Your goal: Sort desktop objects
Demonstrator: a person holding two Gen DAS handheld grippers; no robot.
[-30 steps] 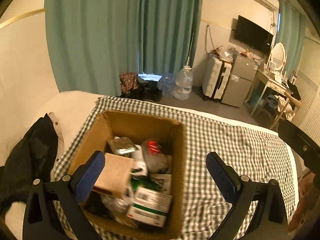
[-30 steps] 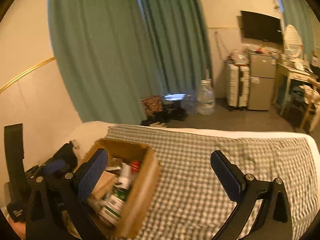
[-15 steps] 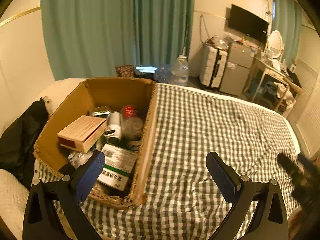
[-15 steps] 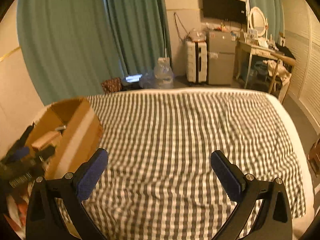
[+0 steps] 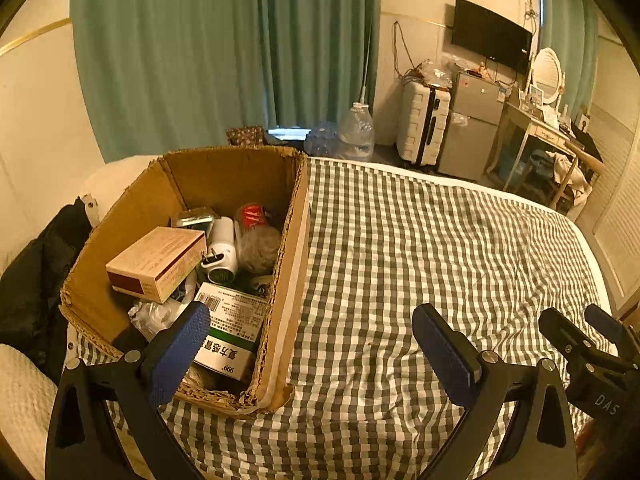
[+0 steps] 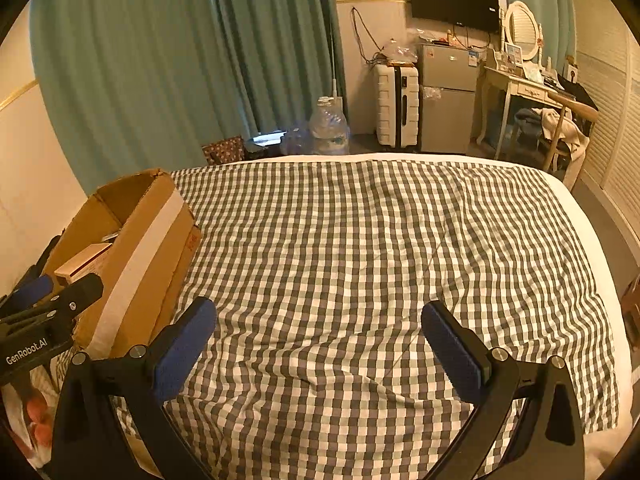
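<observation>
— So, what have we got ahead of our left claw (image 5: 311,334)?

— Its fingers are spread wide with nothing between them. Just beyond the left finger sits the open cardboard box (image 5: 294,240), ragged along its rim, a pale tape strip down the near wall. We count a tan carton (image 5: 158,262) lying tilted on top, a white cylinder with plug prongs (image 5: 220,254), a red-topped item (image 5: 253,216) behind it, and a white-and-green medicine box (image 5: 230,330) nearest the finger.

— And our right claw (image 6: 318,338)?

— Spread as well, empty, hovering over the bed. From there the box stands off to the left, with the other claw in front of it.

— What is under us?

— A bed under a grey-and-white checked cover (image 6: 380,248), wrinkled in places. Past it, teal curtains (image 5: 224,48), a water jug (image 5: 357,128) on the floor, a white suitcase (image 5: 424,128), a small fridge (image 5: 472,124) and a wall television (image 5: 492,36).

— Anything changed from a second ago?

— Yes. Then we looked straight down into the box from close above; now it lies off to the left of both claws, and the open cover fills the space ahead.
</observation>
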